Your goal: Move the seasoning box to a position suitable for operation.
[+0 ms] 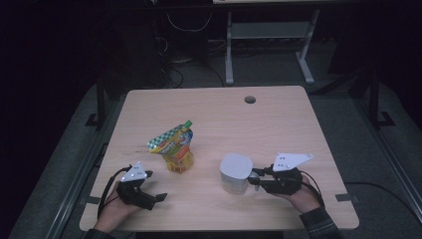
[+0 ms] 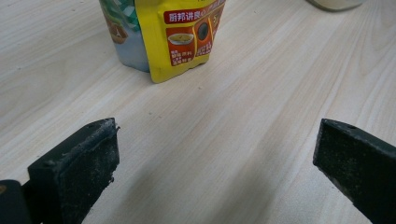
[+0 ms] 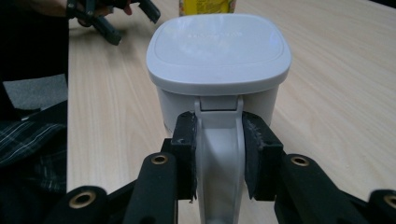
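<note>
1. Right gripper view: right gripper (image 3: 218,156) is clenched on the handle (image 3: 218,154) of the white lidded cup (image 3: 218,51). Both pads press the handle's flat sides, just below where it joins the cup wall. Lid is on.

2. High view: same grip seen from above. Cup (image 1: 235,172) stands upright on the table (image 1: 278,124), near the front edge, right of centre, touching the right gripper (image 1: 259,175) on its left.

3. Left gripper view: left gripper (image 2: 215,163) is released, jaws wide apart with bare tabletop between them. Yellow pouch (image 2: 173,32) stands ahead of it, near but clear of both jaws.

4. High view: left gripper (image 1: 152,191) rests low at front left; pouch (image 1: 175,148) is just beyond it, upright with its top leaning. Pouch and cup are apart.

5. Judged step: holding the cup steady by its handle, presumably so that the pouch can be brought to it.

6. To do it well: keep the grip square on the handle, avoid twisting, keep the base flat on the table. The lid likely needs to come off before anything goes in.

7. Risk: a narrow handle may pivot between the pads if the cup is lifted.
</note>
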